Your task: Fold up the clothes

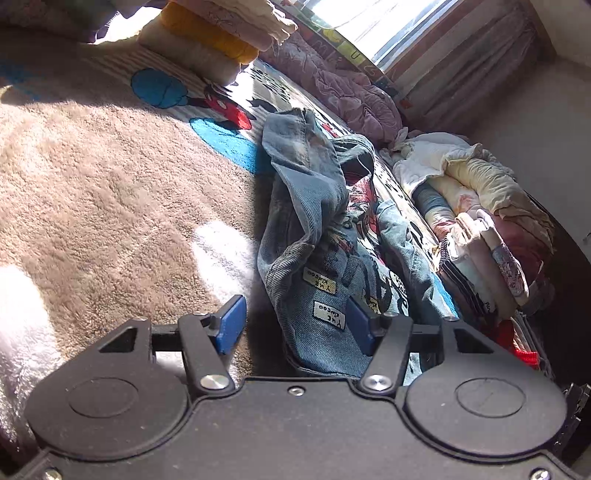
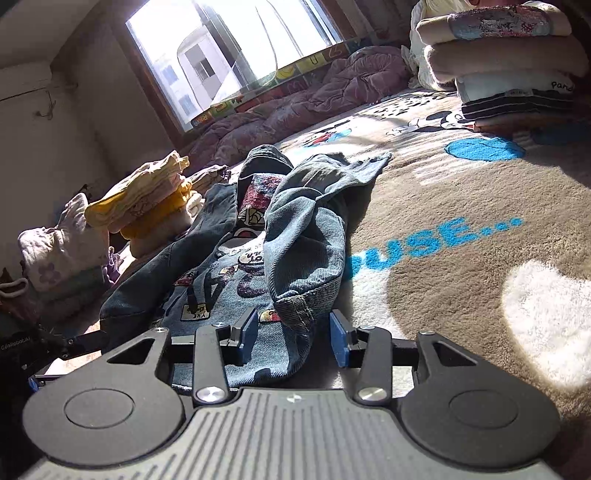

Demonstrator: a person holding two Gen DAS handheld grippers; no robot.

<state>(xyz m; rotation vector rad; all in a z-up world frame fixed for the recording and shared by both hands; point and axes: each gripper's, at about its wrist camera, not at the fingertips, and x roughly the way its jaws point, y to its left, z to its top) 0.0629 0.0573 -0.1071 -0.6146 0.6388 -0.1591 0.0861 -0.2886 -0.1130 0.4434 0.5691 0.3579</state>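
Observation:
A blue denim jacket (image 1: 317, 236) with cartoon patches lies crumpled on the brown Mickey Mouse blanket (image 1: 110, 192). My left gripper (image 1: 295, 326) is open, its blue pads on either side of the jacket's lower edge. In the right wrist view the same jacket (image 2: 258, 236) lies ahead with one sleeve folded across its front. My right gripper (image 2: 293, 334) is open, its pads on either side of the sleeve's cuff end at the hem. Whether either gripper's pads touch the cloth is unclear.
A stack of folded clothes (image 1: 210, 33) sits at the far left of the left view, another pile (image 1: 480, 221) at the right. In the right view a folded stack (image 2: 509, 62) sits far right, yellow clothes (image 2: 147, 199) at the left, and a pink quilt (image 2: 295, 107) under the window.

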